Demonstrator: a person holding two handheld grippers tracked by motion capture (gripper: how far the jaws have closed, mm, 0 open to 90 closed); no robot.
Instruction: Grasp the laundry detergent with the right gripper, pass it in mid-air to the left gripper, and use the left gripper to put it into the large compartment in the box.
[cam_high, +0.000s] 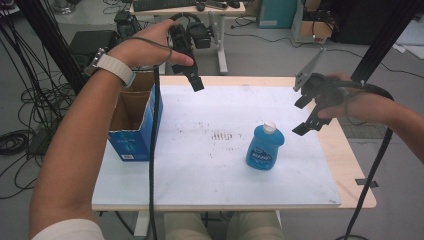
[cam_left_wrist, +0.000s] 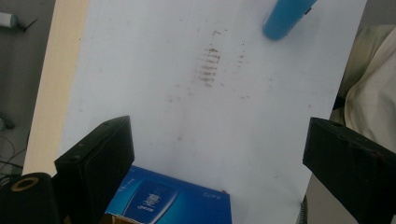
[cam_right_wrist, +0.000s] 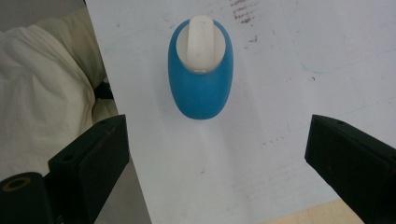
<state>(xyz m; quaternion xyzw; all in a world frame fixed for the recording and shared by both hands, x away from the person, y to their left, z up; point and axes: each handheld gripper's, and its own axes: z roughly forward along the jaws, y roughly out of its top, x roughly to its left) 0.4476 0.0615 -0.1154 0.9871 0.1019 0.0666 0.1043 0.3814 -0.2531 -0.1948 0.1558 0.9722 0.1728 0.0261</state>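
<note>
Black plastic right claw (cam_high: 311, 114): jaws spread wide, nothing between them, held in the air above the right part of the table, just right of the bottle and clear of it. In the right gripper view the same claw (cam_right_wrist: 215, 163) looks down on the bottle, whose cap lies ahead of the gap between the jaws.

Blue plastic dish-soap bottle with a white flip cap (cam_high: 264, 146): standing upright on the white sheet, right of centre, untouched by either claw; also visible from above (cam_right_wrist: 201, 74).

Black plastic left claw (cam_high: 192, 75): jaws spread, empty, raised above the far left part of the table beside the carton. In the left gripper view this claw (cam_left_wrist: 217, 158) frames bare sheet, with the bottle (cam_left_wrist: 285, 18) well beyond it.

Blue cardboard carton with open brown flaps (cam_high: 135, 125): at the left edge of the table, open top facing up; its blue side appears near the jaws (cam_left_wrist: 173, 203).

White sheet-covered wooden table (cam_high: 210, 175): brownish scuff marks (cam_high: 222, 135) at centre.
</note>
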